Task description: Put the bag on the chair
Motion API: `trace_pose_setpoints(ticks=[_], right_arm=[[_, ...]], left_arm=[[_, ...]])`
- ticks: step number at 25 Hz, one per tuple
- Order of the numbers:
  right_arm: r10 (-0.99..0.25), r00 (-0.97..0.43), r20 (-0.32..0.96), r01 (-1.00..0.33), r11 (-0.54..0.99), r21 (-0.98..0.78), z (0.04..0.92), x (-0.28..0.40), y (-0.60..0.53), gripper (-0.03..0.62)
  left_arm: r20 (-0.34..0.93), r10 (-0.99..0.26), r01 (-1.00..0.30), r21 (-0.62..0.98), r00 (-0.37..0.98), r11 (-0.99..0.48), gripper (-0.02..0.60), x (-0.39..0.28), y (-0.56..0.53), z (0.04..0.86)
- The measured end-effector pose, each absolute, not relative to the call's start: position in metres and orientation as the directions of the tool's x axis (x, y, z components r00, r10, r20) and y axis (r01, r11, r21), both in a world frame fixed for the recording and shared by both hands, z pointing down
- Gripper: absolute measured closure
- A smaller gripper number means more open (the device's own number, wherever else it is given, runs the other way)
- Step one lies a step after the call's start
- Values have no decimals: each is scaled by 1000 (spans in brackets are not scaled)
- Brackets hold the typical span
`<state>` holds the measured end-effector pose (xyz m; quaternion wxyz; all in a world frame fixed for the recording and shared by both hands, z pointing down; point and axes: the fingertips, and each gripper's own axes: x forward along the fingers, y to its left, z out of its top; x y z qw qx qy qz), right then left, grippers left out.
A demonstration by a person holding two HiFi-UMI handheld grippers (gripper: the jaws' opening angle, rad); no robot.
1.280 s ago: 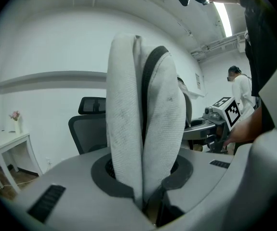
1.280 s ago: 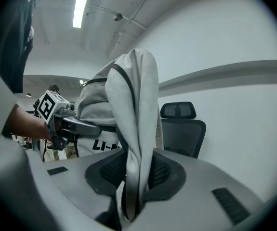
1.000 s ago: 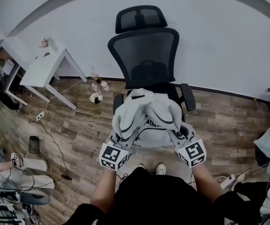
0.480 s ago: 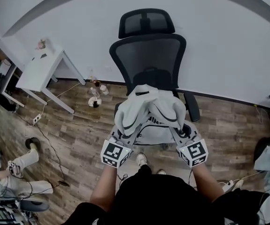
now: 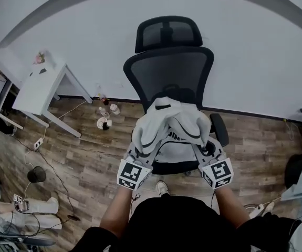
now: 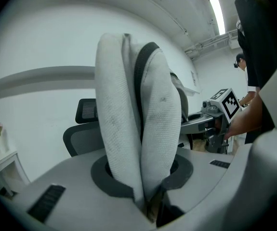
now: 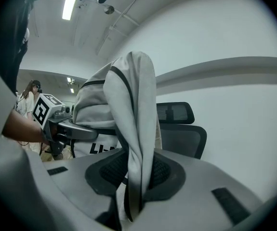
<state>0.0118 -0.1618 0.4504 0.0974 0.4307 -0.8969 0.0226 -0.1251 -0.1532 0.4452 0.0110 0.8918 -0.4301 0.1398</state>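
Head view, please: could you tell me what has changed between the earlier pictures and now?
The left gripper and the right gripper have carried the bag forward to the chair; it now appears to hang above the seat rather than in front of it. Nothing was taken hold of or let go. Both grippers stay shut on folds of the bag, side by side as before.

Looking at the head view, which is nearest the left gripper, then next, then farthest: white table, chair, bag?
1. bag: clamped in the left gripper itself.
2. chair: straight ahead, just beyond the bag.
3. white table: far off to the left, by the wall.
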Motion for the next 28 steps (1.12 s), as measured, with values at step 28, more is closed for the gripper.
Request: trace_pose_setpoints(ticks=[28], right_arm=[[-756, -582, 300, -786, 617, 29, 490, 16, -285, 496]], left_arm=[[314, -751, -788, -15, 581, -615, 471, -121, -277, 486]])
